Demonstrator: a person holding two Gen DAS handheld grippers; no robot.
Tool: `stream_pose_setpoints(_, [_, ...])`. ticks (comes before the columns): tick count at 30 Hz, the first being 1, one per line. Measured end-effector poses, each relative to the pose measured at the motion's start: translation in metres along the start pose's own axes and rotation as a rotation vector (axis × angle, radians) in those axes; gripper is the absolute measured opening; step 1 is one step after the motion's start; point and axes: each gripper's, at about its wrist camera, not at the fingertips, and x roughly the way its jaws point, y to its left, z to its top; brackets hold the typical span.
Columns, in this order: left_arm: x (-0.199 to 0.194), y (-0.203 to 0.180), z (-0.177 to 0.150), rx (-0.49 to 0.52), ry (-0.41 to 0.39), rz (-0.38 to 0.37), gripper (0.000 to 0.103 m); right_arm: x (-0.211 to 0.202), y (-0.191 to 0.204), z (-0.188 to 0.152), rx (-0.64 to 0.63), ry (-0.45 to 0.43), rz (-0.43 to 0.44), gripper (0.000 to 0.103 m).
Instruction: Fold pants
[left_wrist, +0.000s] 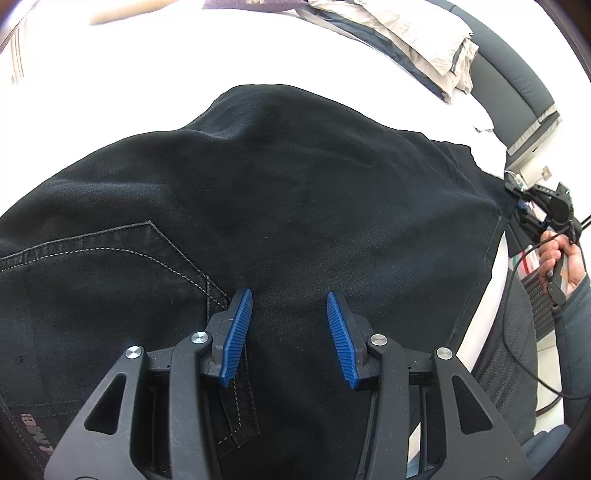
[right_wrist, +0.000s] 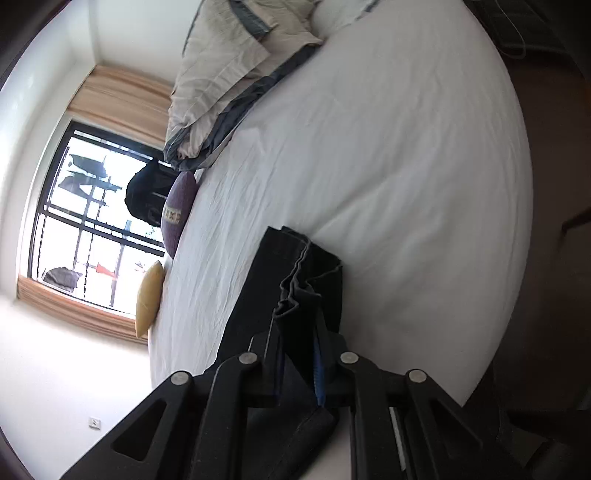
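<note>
Left to right: the left gripper (left_wrist: 289, 332), blue pads spread apart, hovers over the black pants (left_wrist: 280, 199) lying across the white bed (left_wrist: 155, 74), near a stitched back pocket (left_wrist: 110, 266). The right gripper (right_wrist: 299, 363) is clamped on a bunched edge of the pants at the bed's side; folded bedding (right_wrist: 229, 74) lies beyond.

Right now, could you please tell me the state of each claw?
Left claw: open, holding nothing, over the black pants.
Right claw: closed on the pants' bunched edge.
</note>
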Motion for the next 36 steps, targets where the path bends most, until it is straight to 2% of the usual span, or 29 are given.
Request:
stream_pose_setpoints(3, [0.002, 0.001, 0.001, -0.008, 0.004, 0.001, 0.041, 0.004, 0.059, -0.019, -0.208, 0.018, -0.028, 0.014])
stream_pose_setpoints(5, [0.003, 0.001, 0.002, -0.007, 0.009, 0.005, 0.04, 0.013, 0.109, -0.049, -0.401, 0.069, -0.025, 0.014])
stream_pose_setpoints(7, [0.004, 0.001, 0.002, -0.005, 0.011, 0.008, 0.04, 0.024, 0.16, -0.096, -0.627, 0.147, 0.002, 0.014])
stream_pose_setpoints(9, [0.004, 0.002, 0.002, -0.011, 0.009, 0.002, 0.04, 0.033, 0.201, -0.158, -0.846, 0.251, 0.056, 0.014])
stream_pose_setpoints(11, [0.003, 0.004, 0.0, -0.028, 0.003, -0.014, 0.04, 0.043, 0.221, -0.219, -0.997, 0.369, 0.103, 0.014])
stream_pose_setpoints(13, [0.001, 0.009, 0.001, -0.059, -0.008, -0.043, 0.04, 0.056, 0.226, -0.268, -1.131, 0.442, 0.081, 0.014])
stream_pose_setpoints(16, [-0.004, 0.021, -0.001, -0.129, -0.039, -0.108, 0.041, 0.07, 0.218, -0.294, -1.123, 0.491, 0.057, 0.014])
stream_pose_setpoints(19, [-0.011, 0.031, 0.001, -0.226, -0.055, -0.178, 0.042, 0.068, 0.221, -0.298, -1.144, 0.462, 0.049, 0.014])
stream_pose_setpoints(22, [-0.017, 0.036, 0.005, -0.327, -0.058, -0.279, 0.055, 0.057, 0.225, -0.299, -1.182, 0.409, 0.059, 0.014])
stream_pose_setpoints(24, [-0.02, 0.039, 0.01, -0.393, -0.057, -0.374, 0.069, 0.048, 0.228, -0.304, -1.23, 0.372, 0.067, 0.014])
stream_pose_setpoints(26, [-0.024, 0.039, 0.015, -0.441, -0.059, -0.452, 0.076, 0.042, 0.235, -0.31, -1.281, 0.343, 0.081, 0.014])
stream_pose_setpoints(30, [-0.021, 0.052, 0.018, -0.553, -0.055, -0.564, 0.076, 0.027, 0.239, -0.334, -1.404, 0.3, 0.082, 0.014])
stream_pose_setpoints(34, [-0.017, 0.052, 0.021, -0.563, -0.024, -0.544, 0.076, 0.025, 0.241, -0.351, -1.444, 0.305, 0.072, 0.014])
stream_pose_setpoints(35, [-0.017, 0.053, 0.022, -0.564, -0.022, -0.547, 0.074, 0.023, 0.243, -0.355, -1.454, 0.304, 0.071, 0.015])
stream_pose_setpoints(36, [-0.019, 0.054, 0.022, -0.563, -0.021, -0.545, 0.065, 0.023, 0.246, -0.357, -1.463, 0.306, 0.07, 0.015])
